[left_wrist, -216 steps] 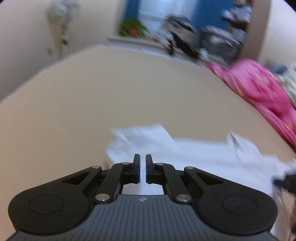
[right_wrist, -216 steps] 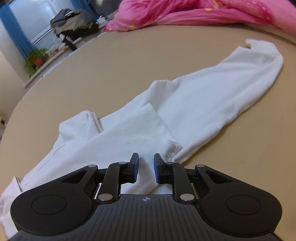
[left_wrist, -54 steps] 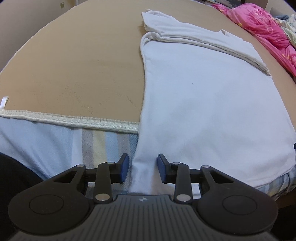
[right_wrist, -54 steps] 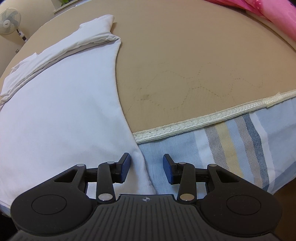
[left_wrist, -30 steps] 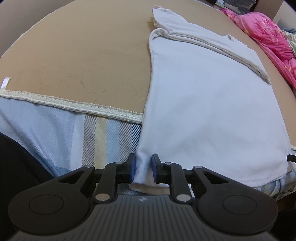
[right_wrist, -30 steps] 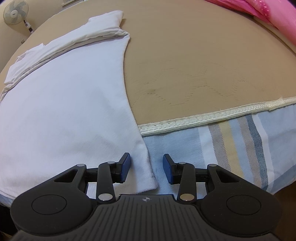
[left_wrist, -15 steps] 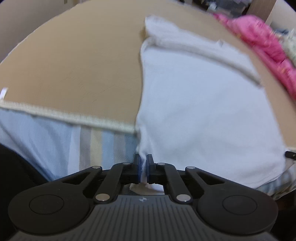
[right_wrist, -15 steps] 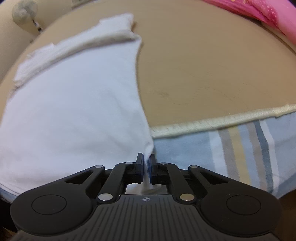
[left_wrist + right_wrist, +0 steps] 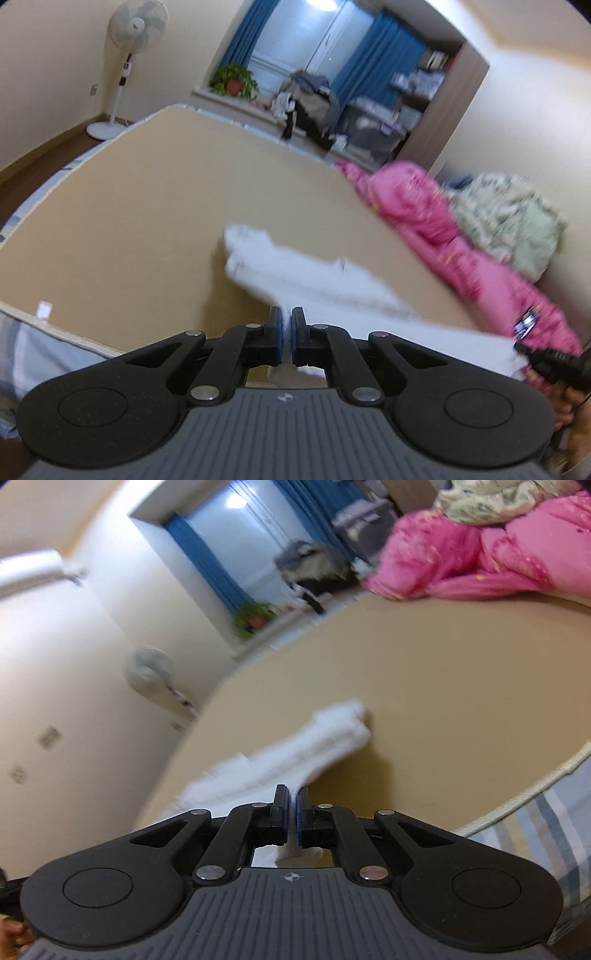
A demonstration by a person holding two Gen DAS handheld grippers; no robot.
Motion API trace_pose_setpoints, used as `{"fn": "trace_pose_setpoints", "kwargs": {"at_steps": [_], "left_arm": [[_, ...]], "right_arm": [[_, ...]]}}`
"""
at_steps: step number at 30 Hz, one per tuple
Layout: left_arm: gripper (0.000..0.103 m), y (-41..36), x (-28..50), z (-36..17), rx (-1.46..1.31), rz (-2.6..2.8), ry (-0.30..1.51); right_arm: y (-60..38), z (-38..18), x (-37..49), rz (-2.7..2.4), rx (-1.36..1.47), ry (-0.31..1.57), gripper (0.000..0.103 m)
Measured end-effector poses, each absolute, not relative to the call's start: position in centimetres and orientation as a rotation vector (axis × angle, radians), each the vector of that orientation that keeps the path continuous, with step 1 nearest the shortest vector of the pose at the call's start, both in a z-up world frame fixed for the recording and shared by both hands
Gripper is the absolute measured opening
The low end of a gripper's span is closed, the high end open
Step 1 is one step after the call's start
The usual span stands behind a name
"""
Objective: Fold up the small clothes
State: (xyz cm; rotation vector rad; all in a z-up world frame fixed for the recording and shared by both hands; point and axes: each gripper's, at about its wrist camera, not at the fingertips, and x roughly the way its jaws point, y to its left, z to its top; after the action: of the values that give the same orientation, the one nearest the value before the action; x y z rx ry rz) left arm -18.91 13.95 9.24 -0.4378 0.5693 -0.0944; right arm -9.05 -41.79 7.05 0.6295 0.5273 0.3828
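Both hand-held grippers pinch white shirt (image 9: pixel 317 280) hem

One white garment (image 9: pixel 317 280), one pink quilt (image 9: pixel 436 221), one standing fan (image 9: pixel 135 26), one potted plant (image 9: pixel 234 83), two blue curtains (image 9: pixel 240 48).

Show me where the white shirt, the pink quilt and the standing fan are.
white shirt (image 9: pixel 314 273), left wrist view, folded upper part.
pink quilt (image 9: pixel 461 550), right wrist view, its bulging middle.
standing fan (image 9: pixel 135 26), left wrist view, fan head.
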Motion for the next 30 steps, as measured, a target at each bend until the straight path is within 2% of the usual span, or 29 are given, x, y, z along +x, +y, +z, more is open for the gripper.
{"fn": "trace_pose_setpoints", "kwargs": {"at_steps": [3,7,11,15,18,20,21,24,27,30], "left_arm": [[0.004,15.0,-20.4,10.6,-0.447,-0.094,0.603],[0.004,16.2,-16.9,8.7,-0.475,-0.077,0.693],[0.004,17.8,-6.9,5.6,-0.462,-0.05,0.752],[0.006,19.9,5.0,2.8,-0.5,0.003,0.773],[0.015,20.2,11.0,1.0,-0.431,0.009,0.772],[0.027,20.9,12.1,-0.8,-0.431,0.035,0.774],[0.031,21.4,11.9,-1.8,-0.452,0.025,0.777],[0.031,22.1,12.4,-4.3,-0.466,0.06,0.874],[0.039,22.0,13.6,-4.3,-0.441,0.033,0.838],[0.04,21.8,15.5,-5.3,-0.459,0.035,0.856]], "right_arm": [[-42.8,8.3,-10.9,0.411,0.656,0.554,0.003],[-43.0,7.0,-8.0,0.397,0.698,0.635,0.003],[-42.0,4.5,0.5,0.358,0.686,0.722,0.003],[-40.8,0.8,12.7,0.265,0.695,0.813,0.004],[-40.0,-1.3,18.3,0.19,0.69,0.792,0.007],[-39.7,-2.5,19.8,0.108,0.627,0.759,0.015],[-39.6,-3.4,20.0,0.112,0.601,0.745,0.024],[-38.6,-5.5,21.1,0.161,0.538,0.853,0.027],[-37.3,-5.9,22.3,0.201,0.452,0.845,0.033],[-35.9,-6.9,23.5,0.226,0.42,0.858,0.034]]}}
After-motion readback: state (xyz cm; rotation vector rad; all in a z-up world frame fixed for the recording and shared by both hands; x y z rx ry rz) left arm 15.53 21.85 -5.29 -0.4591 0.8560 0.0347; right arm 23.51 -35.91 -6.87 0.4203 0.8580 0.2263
